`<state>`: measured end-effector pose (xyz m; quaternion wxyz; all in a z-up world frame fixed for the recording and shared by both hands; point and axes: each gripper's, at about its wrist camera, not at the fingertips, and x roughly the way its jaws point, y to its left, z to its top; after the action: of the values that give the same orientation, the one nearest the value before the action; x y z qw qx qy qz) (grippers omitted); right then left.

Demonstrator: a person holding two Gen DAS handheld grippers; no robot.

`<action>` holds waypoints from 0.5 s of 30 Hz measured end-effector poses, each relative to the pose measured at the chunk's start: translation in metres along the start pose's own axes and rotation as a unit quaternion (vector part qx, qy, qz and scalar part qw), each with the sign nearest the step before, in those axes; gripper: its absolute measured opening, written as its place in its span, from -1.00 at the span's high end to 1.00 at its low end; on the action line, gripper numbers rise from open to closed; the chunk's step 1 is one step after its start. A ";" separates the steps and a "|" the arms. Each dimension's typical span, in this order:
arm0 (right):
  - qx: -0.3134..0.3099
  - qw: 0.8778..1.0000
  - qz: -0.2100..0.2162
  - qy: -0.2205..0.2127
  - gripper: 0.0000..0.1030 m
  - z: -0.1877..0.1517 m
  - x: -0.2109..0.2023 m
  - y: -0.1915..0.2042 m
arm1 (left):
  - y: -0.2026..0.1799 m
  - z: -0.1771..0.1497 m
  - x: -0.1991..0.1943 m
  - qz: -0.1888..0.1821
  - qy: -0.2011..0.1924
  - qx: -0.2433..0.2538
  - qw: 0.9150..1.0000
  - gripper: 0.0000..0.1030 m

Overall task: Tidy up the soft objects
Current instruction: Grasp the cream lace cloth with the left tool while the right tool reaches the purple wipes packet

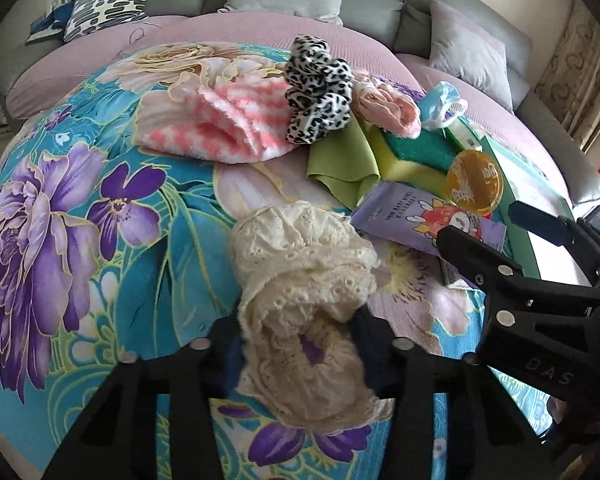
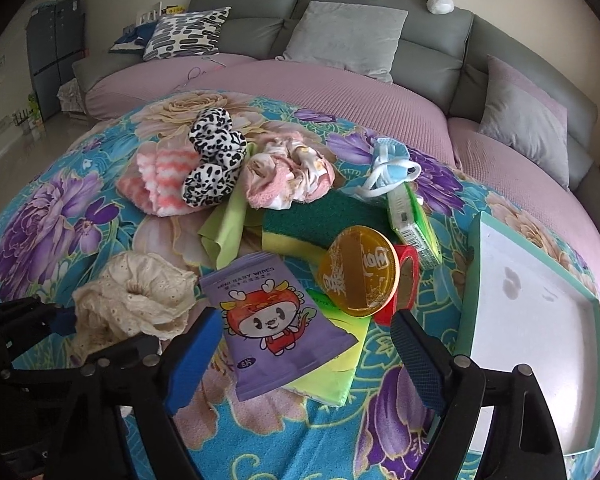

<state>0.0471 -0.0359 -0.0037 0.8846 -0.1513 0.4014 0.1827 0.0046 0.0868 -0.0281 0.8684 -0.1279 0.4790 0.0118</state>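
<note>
The left gripper is closed on the cream lace scrunchie, which bunches between its fingers just ahead. It should probably lift gently so the fabric does not slip. The right gripper hovers wide open over the baby wipes pack, angled slightly downward.

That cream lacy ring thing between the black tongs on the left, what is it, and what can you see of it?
The cream lace scrunchie looks like a hair tie: a ruffled ring of off-white eyelet fabric, soft and crumpled, with a hole in the middle. The left gripper is closed on its near edge, so the near part bunches between the fingers while the far part sags onto the floral blanket. It sits left of the purple wipes pack, apparently not touching it.
</note>
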 end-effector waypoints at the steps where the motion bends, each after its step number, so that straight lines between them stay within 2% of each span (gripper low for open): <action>1: 0.000 1.000 0.001 0.000 -0.72 0.000 0.000 0.000 | 0.003 0.000 -0.001 -0.004 -0.003 -0.009 1.000 0.30; 4: -0.004 1.000 0.000 0.002 -0.71 0.001 0.001 0.001 | 0.011 0.001 -0.003 -0.008 -0.010 -0.029 0.999 0.46; 11: -0.033 0.999 0.005 0.006 -0.71 0.000 0.006 0.011 | 0.028 0.002 -0.013 0.018 -0.034 -0.064 0.997 0.54; 15: -0.047 0.999 0.001 0.009 -0.52 0.000 0.011 0.018 | 0.028 0.001 -0.012 0.016 -0.031 -0.066 0.997 0.54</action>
<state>0.0462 -0.0181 -0.0146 0.8727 -0.1944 0.4004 0.2009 -0.0051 0.1152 -0.0237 0.8721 -0.1762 0.4523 0.0614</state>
